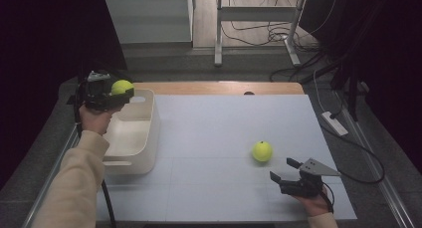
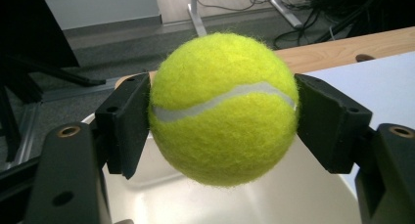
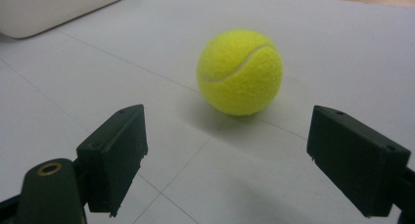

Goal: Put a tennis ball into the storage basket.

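Tennis ball [image 2: 222, 106] pinched tight in my left gripper's [image 1: 115, 94] fingers above the white bin [image 1: 144, 138], second ball [image 1: 262, 151] on the table [image 1: 214, 123], my right gripper's [image 3: 230, 158] fingers spread wide before it.

My work surface is a flat white rectangular table top [image 1: 224, 133] with a bare wooden strip [image 1: 219, 87] along its far edge. 2 items rest directly on it: 1 cream plastic bin [image 1: 142, 138] at left, 1 yellow-green felt tennis ball [image 1: 262, 151] toward right.
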Demonstrator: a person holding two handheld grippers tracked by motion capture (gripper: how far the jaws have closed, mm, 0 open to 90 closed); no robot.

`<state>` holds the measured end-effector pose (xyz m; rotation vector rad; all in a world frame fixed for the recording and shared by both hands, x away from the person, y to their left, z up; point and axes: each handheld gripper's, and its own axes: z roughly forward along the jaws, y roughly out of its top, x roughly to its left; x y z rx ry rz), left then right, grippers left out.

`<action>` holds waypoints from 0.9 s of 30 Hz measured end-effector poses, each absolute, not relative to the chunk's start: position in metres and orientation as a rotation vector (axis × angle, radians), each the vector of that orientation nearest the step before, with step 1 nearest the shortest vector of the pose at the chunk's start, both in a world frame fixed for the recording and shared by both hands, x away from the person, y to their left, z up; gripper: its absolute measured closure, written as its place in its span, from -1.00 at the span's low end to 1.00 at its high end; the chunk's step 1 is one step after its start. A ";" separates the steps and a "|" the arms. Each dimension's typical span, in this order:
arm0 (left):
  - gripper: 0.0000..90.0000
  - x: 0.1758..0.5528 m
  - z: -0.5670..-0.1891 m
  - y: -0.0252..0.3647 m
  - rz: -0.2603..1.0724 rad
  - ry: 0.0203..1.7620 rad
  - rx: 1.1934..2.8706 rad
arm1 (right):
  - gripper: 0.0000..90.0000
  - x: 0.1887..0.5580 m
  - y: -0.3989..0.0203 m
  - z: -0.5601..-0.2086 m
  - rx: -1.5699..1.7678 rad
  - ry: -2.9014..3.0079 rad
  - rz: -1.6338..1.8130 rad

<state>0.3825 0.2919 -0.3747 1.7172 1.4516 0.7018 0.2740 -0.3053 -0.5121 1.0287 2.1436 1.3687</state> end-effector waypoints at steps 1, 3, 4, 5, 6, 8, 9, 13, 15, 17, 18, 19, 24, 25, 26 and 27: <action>-0.40 0.383 -0.375 0.292 0.699 1.455 1.718 | -0.66 0.274 -0.305 -0.512 1.029 2.144 1.368; -0.40 0.386 -0.377 0.293 0.698 1.462 1.732 | -0.66 0.274 -0.305 -0.512 1.028 2.146 1.368; -0.40 0.386 -0.377 0.293 0.698 1.462 1.732 | -0.66 0.274 -0.305 -0.512 1.028 2.146 1.368; -0.40 0.387 -0.379 0.293 0.693 1.468 1.738 | -0.66 0.274 -0.305 -0.512 1.027 2.147 1.364; -0.40 0.388 -0.380 0.294 0.690 1.469 1.743 | -0.66 0.274 -0.305 -0.513 1.026 2.149 1.361; -0.40 0.390 -0.382 0.294 0.679 1.477 1.747 | -0.66 0.274 -0.305 -0.512 1.028 2.147 1.365; -0.40 0.390 -0.383 0.294 0.676 1.480 1.750 | -0.66 0.274 -0.305 -0.512 1.028 2.146 1.365; -0.40 0.395 -0.386 0.294 0.646 1.492 1.762 | -0.66 0.274 -0.306 -0.513 1.028 2.147 1.360; -0.40 0.397 -0.389 0.294 0.632 1.505 1.780 | -0.66 0.274 -0.306 -0.513 1.027 2.150 1.362; -0.41 0.399 -0.391 0.294 0.619 1.517 1.790 | -0.66 0.274 -0.305 -0.513 1.026 2.152 1.358; -0.41 0.400 -0.392 0.294 0.612 1.523 1.791 | -0.66 0.274 -0.305 -0.513 1.025 2.152 1.359; -0.41 0.400 -0.393 0.295 0.609 1.525 1.795 | -0.66 0.274 -0.305 -0.513 1.025 2.150 1.360; -0.41 0.402 -0.395 0.294 0.588 1.536 1.828 | -0.66 0.274 -0.306 -0.513 1.029 2.151 1.358; -0.41 0.402 -0.395 0.293 0.581 1.539 1.832 | -0.66 0.274 -0.306 -0.513 1.029 2.151 1.361; -0.41 0.402 -0.396 0.292 0.582 1.542 1.836 | -0.66 0.274 -0.305 -0.513 1.028 2.151 1.361; -0.41 0.402 -0.396 0.292 0.583 1.544 1.840 | -0.66 0.274 -0.305 -0.513 1.027 2.153 1.358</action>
